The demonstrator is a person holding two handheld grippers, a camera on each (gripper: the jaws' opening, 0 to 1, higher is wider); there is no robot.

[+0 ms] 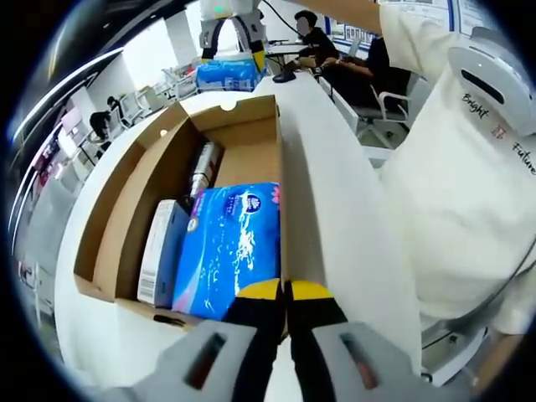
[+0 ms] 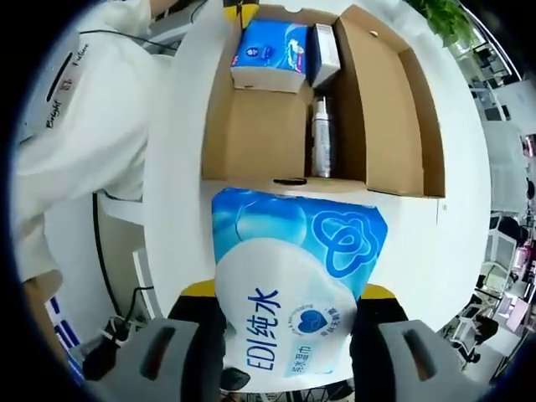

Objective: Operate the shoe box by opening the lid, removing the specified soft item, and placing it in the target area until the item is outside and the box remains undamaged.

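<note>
Two grippers, one open box (image 2: 385, 109), flap folded out flat on the white table (image 2: 180, 151). Still inside: a blue tissue pack (image 1: 228, 243), a white carton (image 1: 159, 251) and a slim bottle (image 1: 203, 167). The soft item, a blue-and-white wipes pack (image 2: 293, 285), is already out, pinched between the right gripper (image 2: 289, 335) jaws, long axis running straight away from the camera toward the box's near wall. So the right is the one that places it. Left gripper (image 1: 285, 293) sits pressed together at the box's edge, maybe on it, can't tell for sure.
</note>
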